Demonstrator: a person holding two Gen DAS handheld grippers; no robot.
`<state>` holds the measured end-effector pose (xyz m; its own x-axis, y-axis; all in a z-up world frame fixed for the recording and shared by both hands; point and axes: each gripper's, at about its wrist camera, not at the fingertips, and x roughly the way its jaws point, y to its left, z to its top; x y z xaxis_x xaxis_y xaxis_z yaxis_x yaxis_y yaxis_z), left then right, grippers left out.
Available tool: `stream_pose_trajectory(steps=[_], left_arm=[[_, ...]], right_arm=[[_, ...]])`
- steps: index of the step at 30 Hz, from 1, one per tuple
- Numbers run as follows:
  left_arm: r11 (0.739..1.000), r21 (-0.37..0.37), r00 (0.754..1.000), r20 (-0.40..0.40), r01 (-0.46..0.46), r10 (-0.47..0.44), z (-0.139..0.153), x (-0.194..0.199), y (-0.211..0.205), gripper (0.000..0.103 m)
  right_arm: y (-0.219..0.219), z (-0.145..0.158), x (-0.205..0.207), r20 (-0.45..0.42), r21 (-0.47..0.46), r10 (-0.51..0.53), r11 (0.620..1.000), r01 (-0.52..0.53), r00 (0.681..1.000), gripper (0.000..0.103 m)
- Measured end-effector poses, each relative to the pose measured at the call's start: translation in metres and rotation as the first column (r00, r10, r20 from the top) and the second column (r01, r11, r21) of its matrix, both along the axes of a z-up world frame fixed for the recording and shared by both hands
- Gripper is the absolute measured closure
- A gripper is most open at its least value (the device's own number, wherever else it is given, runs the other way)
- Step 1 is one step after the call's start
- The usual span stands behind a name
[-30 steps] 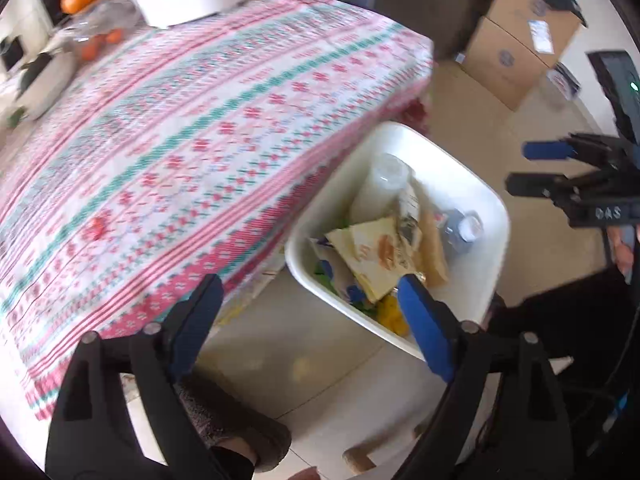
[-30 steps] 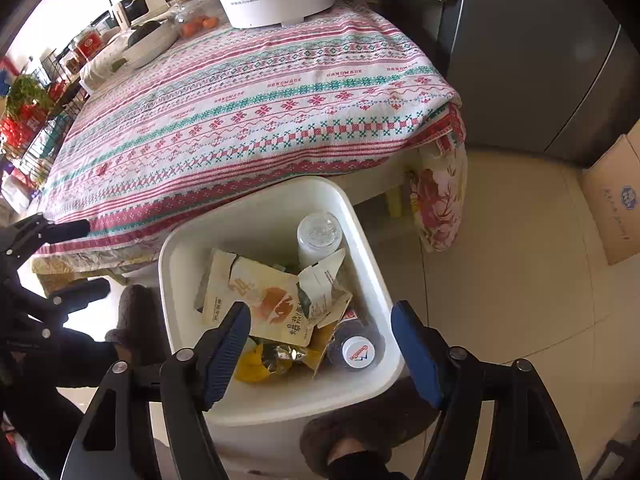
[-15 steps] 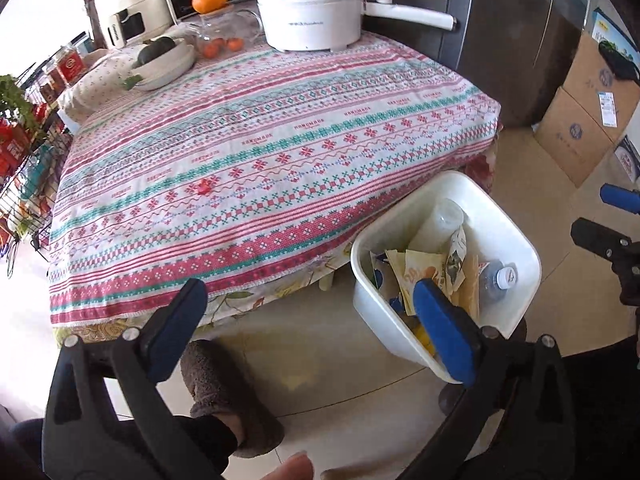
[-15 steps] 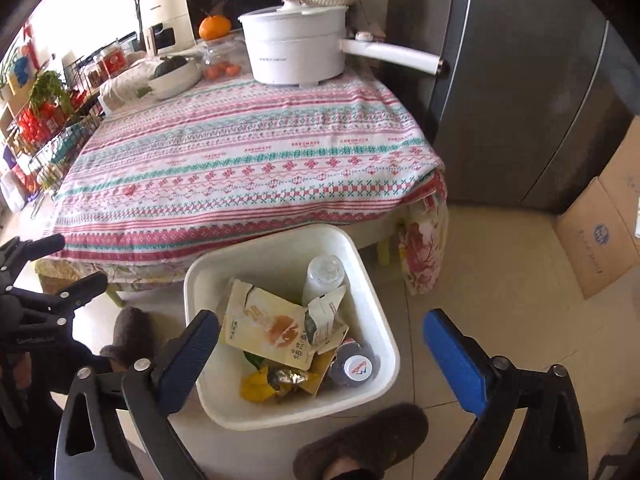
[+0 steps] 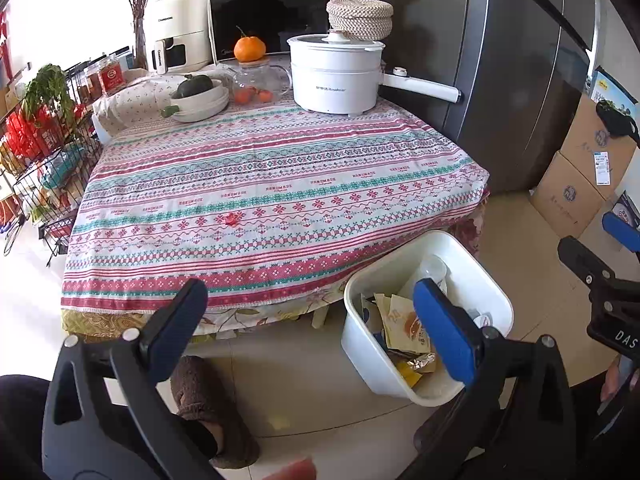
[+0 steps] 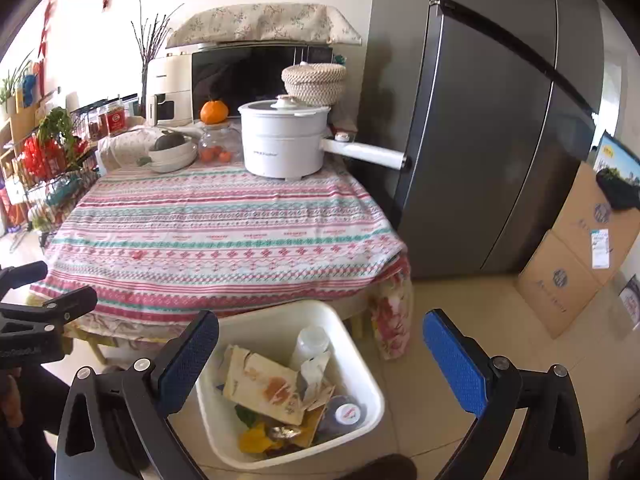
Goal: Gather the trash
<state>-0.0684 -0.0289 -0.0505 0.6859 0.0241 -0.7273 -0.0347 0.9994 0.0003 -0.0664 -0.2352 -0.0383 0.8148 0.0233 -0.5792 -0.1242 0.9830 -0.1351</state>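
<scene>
Change since earlier frames: both tools have pulled up and back from the bin, so the whole tabletop now fills each view where the bin filled it before.
Left tool [image 5: 310, 312]: blue fingers spread wide, nothing between them; it hangs above the floor at the near edge of the tabletop.
Right tool [image 6: 320, 344]: fingers likewise wide apart and empty, held over the bin.
Trash bin [image 6: 340, 320]: white rectangular tub on the floor, just beside the tabletop's near right corner; it lies to the right of the left tool and directly below the right tool.
Bin contents: a torn yellow wrapper [image 6: 264, 388], a clear plastic bottle [image 6: 310, 344], a capped bottle [image 6: 346, 414] and crumpled foil, all lying loose inside.
Tabletop [image 5: 260, 184]: covered by a striped patterned cloth; its middle carries only one small red scrap [image 5: 231, 220], too small to identify.
Far edge of tabletop: white electric pot [image 5: 334, 78], a bowl with a dark vegetable [image 5: 198, 96], a glass jar topped with an orange [image 5: 250, 49]; none of these looks like trash.
Deciding relation: the red scrap lies ahead and slightly left of the left tool, well apart from the bin; the left tool appears nearer to it.
Judged stage: collection looks nearly finished, the scrap being the only likely item left.
</scene>
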Motion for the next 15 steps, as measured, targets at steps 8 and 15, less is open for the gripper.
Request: stream_pose_trajectory(steps=[8, 15], left_arm=[[1.000, -0.006, 1.000, 0.003, 0.007, -0.007, -0.003, -0.002, -0.005, 0.001], [1.000, -0.010, 1.000, 0.013, 0.014, -0.014, -0.003, -0.003, -0.006, 0.001]], right_arm=[[-0.010, -0.010, 0.010, -0.063, 0.042, -0.018, 0.999, 0.020, 0.998, 0.000], [-0.008, -0.013, 0.008, -0.070, 0.031, -0.015, 0.999, 0.017, 0.997, 0.000]])
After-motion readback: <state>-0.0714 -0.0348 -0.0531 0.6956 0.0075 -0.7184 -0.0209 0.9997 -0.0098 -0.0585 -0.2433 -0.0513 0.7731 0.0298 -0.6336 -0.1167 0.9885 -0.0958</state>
